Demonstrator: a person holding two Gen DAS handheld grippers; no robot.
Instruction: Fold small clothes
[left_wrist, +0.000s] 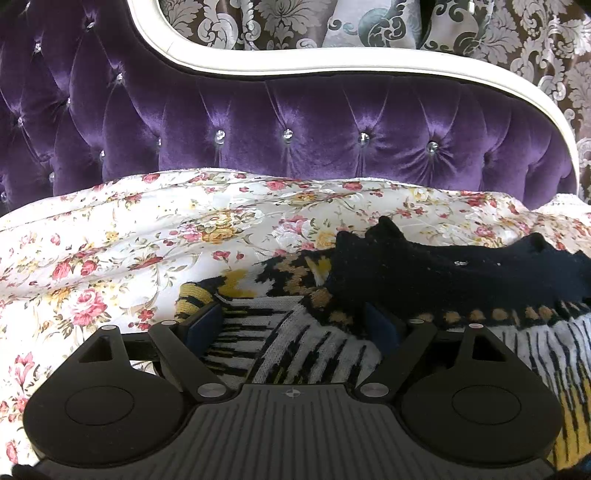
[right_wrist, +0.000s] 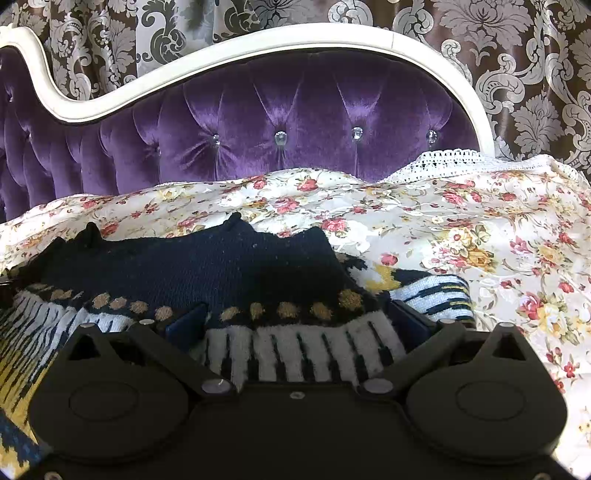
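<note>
Clearly the knitted sweater (left_wrist: 295, 343) lies spread on the floral bedspread (left_wrist: 110, 240) before the purple headboard (left_wrist: 295, 122). Thick, soft and light, it should bunch rather than slip; a hem or edge offers the surest hold. Left claw (left_wrist: 291, 325) and right claw (right_wrist: 295, 321) both gape wide over it, gripping nothing.

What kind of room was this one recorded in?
Most likely a bedroom: a tufted purple headboard, a floral bedspread and damask curtains behind, with the knitted sweater on the bed.
</note>
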